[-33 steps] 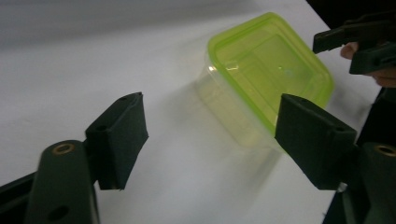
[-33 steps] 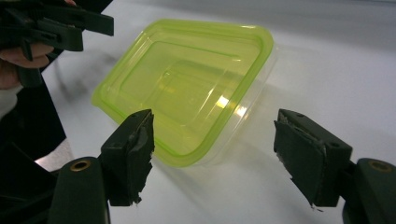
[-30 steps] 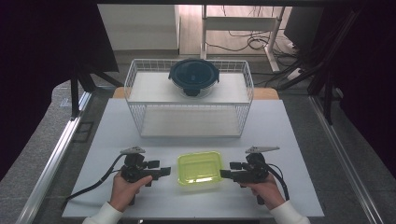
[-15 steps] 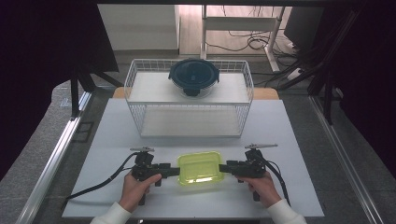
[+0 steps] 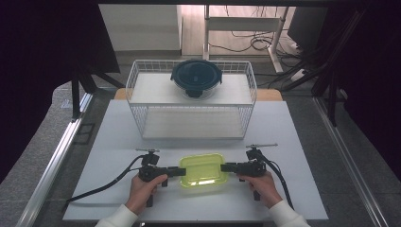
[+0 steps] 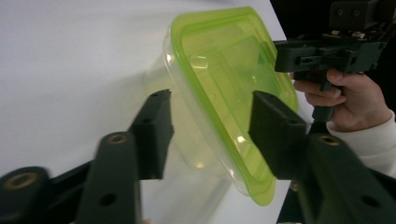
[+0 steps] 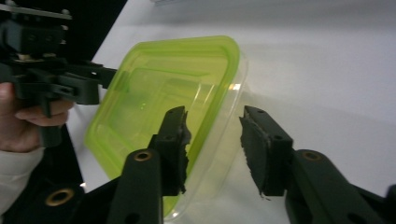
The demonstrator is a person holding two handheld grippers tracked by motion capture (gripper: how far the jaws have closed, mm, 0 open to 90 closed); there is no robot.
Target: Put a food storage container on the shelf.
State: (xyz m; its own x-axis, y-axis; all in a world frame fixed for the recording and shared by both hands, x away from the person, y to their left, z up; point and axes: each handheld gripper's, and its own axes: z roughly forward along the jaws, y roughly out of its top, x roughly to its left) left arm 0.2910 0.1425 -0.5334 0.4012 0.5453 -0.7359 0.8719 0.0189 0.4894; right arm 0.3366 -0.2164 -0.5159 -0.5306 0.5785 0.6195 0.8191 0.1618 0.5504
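Observation:
A clear container with a lime-green lid [image 5: 202, 169] lies on the white table near the front edge. My left gripper [image 5: 181, 171] reaches its left end and my right gripper [image 5: 224, 167] its right end, each held level by a hand. In the left gripper view the container [image 6: 224, 93] has its rim between my left gripper's [image 6: 210, 135] jaws, which have just been closing. In the right gripper view the container [image 7: 163, 88] edge sits between my right gripper's [image 7: 212, 144] jaws, also just closing; a gap still shows beside the outer pad [image 7: 261, 149].
A white wire basket [image 5: 191, 101] stands at the back of the table [image 5: 283, 142], with a dark round lidded bowl [image 5: 196, 77] on its top shelf. Black cables trail from both grippers toward the front. Dark floor and metal rails flank the table.
Both grippers have moved inward and down to the container's two ends. Their jaws have narrowed around its rim. The container has stayed in place.

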